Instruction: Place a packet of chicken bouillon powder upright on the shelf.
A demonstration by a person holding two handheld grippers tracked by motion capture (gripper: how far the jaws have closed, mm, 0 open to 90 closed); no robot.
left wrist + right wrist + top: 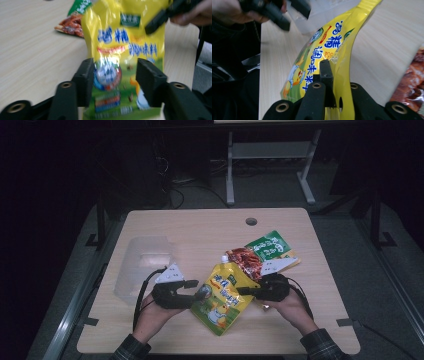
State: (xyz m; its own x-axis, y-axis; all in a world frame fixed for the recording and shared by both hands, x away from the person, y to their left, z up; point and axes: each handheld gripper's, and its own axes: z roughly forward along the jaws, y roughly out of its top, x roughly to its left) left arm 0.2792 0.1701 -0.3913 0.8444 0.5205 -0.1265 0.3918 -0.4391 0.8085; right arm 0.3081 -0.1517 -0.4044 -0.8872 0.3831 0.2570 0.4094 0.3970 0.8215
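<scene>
Right gripper clamps yellow pouch; left gripper gapes.

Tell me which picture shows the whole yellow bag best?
The high view: the yellow bag shows whole there, spout to bottom, between the left tongs and right tongs. The left gripper view shows a blurred stretch of its front between open jaws. The right gripper view shows its edge pinched in shut jaws.

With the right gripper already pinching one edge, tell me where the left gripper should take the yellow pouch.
Take the yellow pouch by its lower left edge, coming in from the left. The right gripper clamps the opposite edge, and the left gripper already stands open around the flat lower part. That thin edge should slip easily between its jaws.
</scene>
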